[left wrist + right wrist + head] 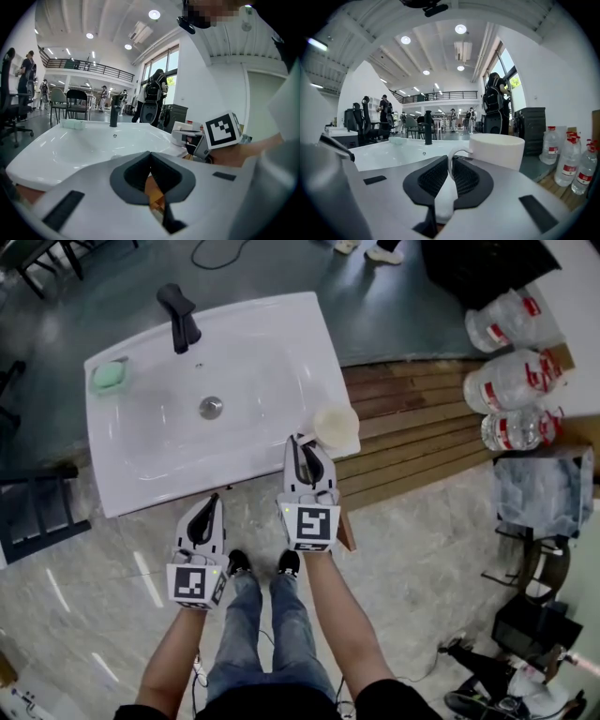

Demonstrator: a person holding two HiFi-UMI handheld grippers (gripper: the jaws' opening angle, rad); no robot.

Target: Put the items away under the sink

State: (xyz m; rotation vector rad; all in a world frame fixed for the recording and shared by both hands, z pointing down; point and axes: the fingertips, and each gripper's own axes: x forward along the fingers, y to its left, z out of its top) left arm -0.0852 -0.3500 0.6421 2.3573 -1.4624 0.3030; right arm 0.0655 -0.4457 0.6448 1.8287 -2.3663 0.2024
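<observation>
A white mug [335, 424] stands on the front right corner of the white sink [159, 442]. My right gripper [305, 451] is right behind it. In the right gripper view the mug [497, 149] fills the middle, and my right gripper [450, 164] is shut on its thin handle. My left gripper [208, 507] hangs lower, in front of the sink's front edge. Its jaws are shut with nothing between them, and the left gripper view shows the gripper [150, 157] level with the sink rim [84, 145].
A black faucet [178, 317] and a green soap [109, 376] sit at the back of the sink. Wooden boards [412, 437] run to the right, with large water bottles [511, 381] beyond them. A black chair [37, 517] is at the left. People stand farther off in the hall.
</observation>
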